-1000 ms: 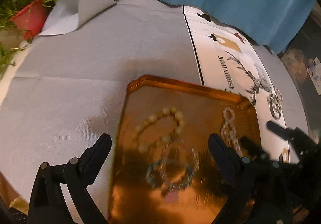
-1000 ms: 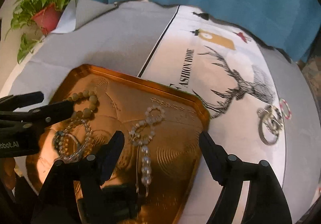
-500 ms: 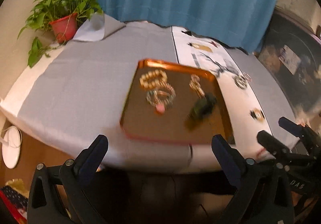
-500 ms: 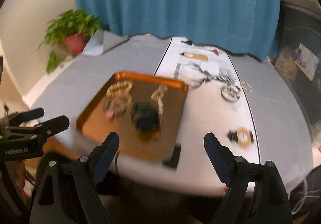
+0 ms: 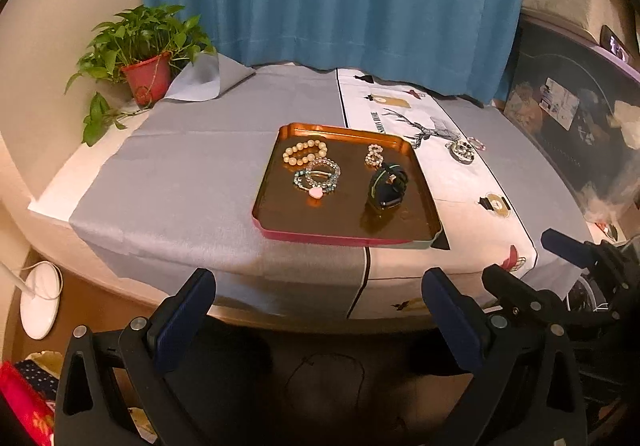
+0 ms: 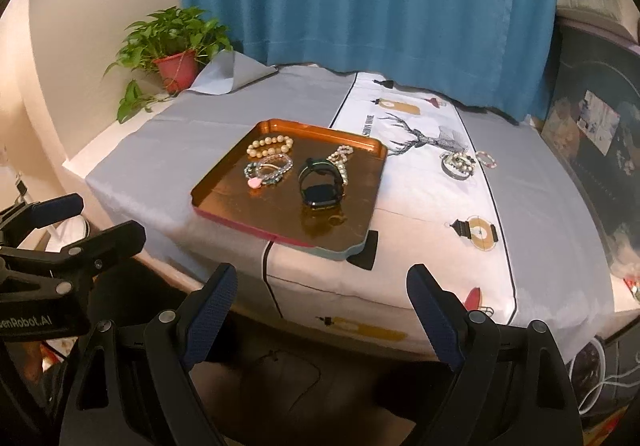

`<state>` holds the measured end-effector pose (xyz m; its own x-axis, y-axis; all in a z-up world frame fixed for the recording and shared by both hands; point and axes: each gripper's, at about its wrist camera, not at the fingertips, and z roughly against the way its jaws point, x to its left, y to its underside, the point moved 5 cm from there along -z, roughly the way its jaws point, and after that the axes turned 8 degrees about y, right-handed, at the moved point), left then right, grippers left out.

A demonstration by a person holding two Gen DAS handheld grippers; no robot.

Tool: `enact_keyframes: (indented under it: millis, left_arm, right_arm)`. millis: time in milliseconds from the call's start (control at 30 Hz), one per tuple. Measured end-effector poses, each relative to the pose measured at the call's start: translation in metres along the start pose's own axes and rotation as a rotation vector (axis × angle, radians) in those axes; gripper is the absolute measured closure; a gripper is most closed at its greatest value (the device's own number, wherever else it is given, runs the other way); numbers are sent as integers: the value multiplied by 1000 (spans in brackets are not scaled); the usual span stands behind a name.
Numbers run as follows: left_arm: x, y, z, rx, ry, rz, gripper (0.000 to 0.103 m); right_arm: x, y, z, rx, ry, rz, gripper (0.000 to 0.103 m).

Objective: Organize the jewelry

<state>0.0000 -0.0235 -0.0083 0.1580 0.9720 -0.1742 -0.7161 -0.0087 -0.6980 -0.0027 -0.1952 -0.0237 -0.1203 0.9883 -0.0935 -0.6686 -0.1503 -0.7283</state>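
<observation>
Left gripper (image 5: 318, 296): held off the near edge of the table (image 5: 192, 182), angled downward toward it, fingers spread wide, nothing between them. Right gripper (image 6: 322, 292): alongside, same downward slant, fingers wide and empty. Tray (image 5: 276, 182): copper-coloured, rectangular with clipped corners, on the table near its front edge, long axis running away from the viewer, lying across the seam of grey cloth and printed runner (image 5: 452, 182). In the tray: cream bead bracelet (image 5: 305, 152) at the far left; clear and blue-green bracelets with a pink heart (image 5: 318, 176) just in front of it, overlapping; pearl strand (image 5: 374, 155) at the far right, lying lengthwise; dark watch (image 5: 387, 186) nearer, strap looped, face toward the front. Outside the tray, on the runner well to the right: a ring-shaped piece (image 6: 457, 165) and a small pink-and-white band (image 6: 486, 159), detail too small to make out. Potted plant (image 5: 146, 56) at the far left corner. The grippers' handles are cut off by the bottom of both views.
</observation>
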Motion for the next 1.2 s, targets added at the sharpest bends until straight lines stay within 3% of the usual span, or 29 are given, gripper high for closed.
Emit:
enact_keyframes:
  millis: [433,1200]
  left_arm:
    - [-12,2,20,-38,-17,-32,1]
    - [-28,6,19,-31,-30,-86,1]
  right_arm:
    - [-7,4,21,-30,5,-14,16]
    - [-19,15,25,-22,9,-25,16]
